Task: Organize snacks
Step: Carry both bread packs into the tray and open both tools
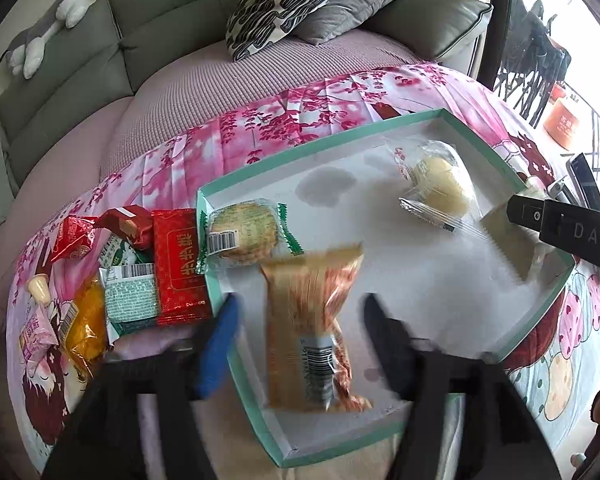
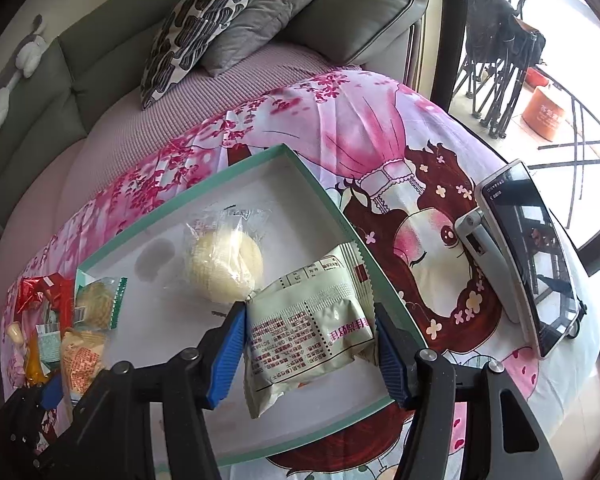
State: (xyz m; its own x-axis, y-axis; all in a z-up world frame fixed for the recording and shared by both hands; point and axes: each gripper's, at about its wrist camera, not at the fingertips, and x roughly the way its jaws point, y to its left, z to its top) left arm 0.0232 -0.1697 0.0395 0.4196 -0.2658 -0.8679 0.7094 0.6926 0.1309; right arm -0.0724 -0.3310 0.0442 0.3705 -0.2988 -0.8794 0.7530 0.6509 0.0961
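The shallow white cardboard tray with a mint-green rim (image 1: 400, 128) lies on a pink cartoon-print bedsheet (image 2: 380, 128) spread over the bed, and several snacks are already inside it. The right gripper (image 2: 311, 344) has its blue-padded fingers (image 2: 228, 352) set at either side of a pale green foil snack packet with red print (image 2: 308, 320) at the tray's right-hand corner; the pads look to be at or just touching its edges, so the grip seems light at most. The left gripper (image 1: 300, 344) stands wide apart around a tan and orange plastic-wrapped snack bar (image 1: 316, 320), which is blurred and appears to be lying loose on the tray floor, not clamped. Also in the tray are a round pale cake in clear crinkly wrap (image 1: 440, 188) and a round golden biscuit in a green-edged clear wrapper (image 1: 244, 232), the latter hanging over the left rim. Outside, just left of the tray, waits a cluster: a flat red foil packet (image 1: 180, 264), a teal and white packet (image 1: 130, 296) and an orange-yellow wrapped snack (image 1: 86, 328). All of these are likely light, with slippery film and crushable contents, so they are best taken across the flat middle of the body with gentle pressure rather than by the crimped seals, which would probably slide out.
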